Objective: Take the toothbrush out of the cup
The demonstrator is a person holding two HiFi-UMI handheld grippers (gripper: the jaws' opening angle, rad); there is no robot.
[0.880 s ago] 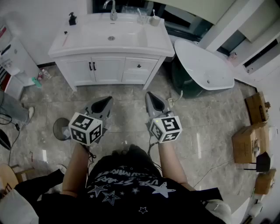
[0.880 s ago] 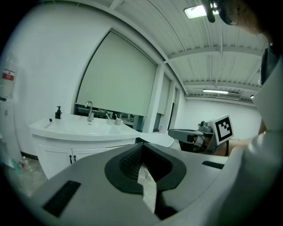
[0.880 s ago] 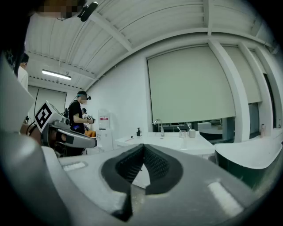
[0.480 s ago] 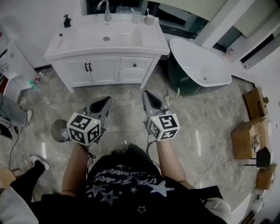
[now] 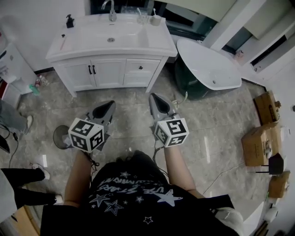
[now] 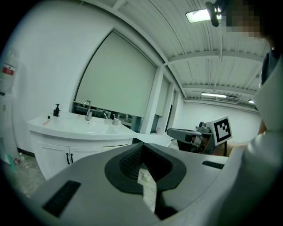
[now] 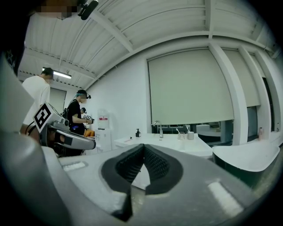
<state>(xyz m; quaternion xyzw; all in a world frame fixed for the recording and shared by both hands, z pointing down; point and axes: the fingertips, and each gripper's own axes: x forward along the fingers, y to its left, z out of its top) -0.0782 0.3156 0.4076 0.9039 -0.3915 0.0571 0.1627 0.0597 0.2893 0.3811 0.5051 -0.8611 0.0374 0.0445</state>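
A: Starting at the left, we count two people, one in a white top (image 7: pixel 39 93) and one in black (image 7: pixel 76 115), both standing left of the vanity (image 5: pixel 113 44).

B: And on the vanity itself we have one soap dispenser (image 5: pixel 69 20) at the back left corner and one faucet (image 5: pixel 111 9) at the back middle. Then come two cups side by side at the back right corner.

A: Right, a clear glass (image 7: pixel 180 135) and a white cup (image 7: pixel 190 135), both on the vanity's back edge. We see one toothbrush (image 7: pixel 177 130) leaning in the glass. What we take for a second toothbrush (image 5: pixel 153 12) sticks up from the white cup, though it's too small to be sure.

B: Now the tools, two of them, both out in front of the vanity and well apart from it, over the floor (image 5: pixel 133 99).

A: The left gripper (image 5: pixel 109 107) sits in front of the vanity's two doors, its jaws pressed tip to tip with nothing between them.

B: Same story for the right gripper (image 5: pixel 154 99), in front of the vanity's right end: jaws together, nothing held.

A: So we have neither tool anywhere near the cups.

B: Further along we get one white bathtub (image 5: pixel 209 69) just right of the vanity, and farther right of the vanity three cardboard boxes (image 5: pixel 257 147).
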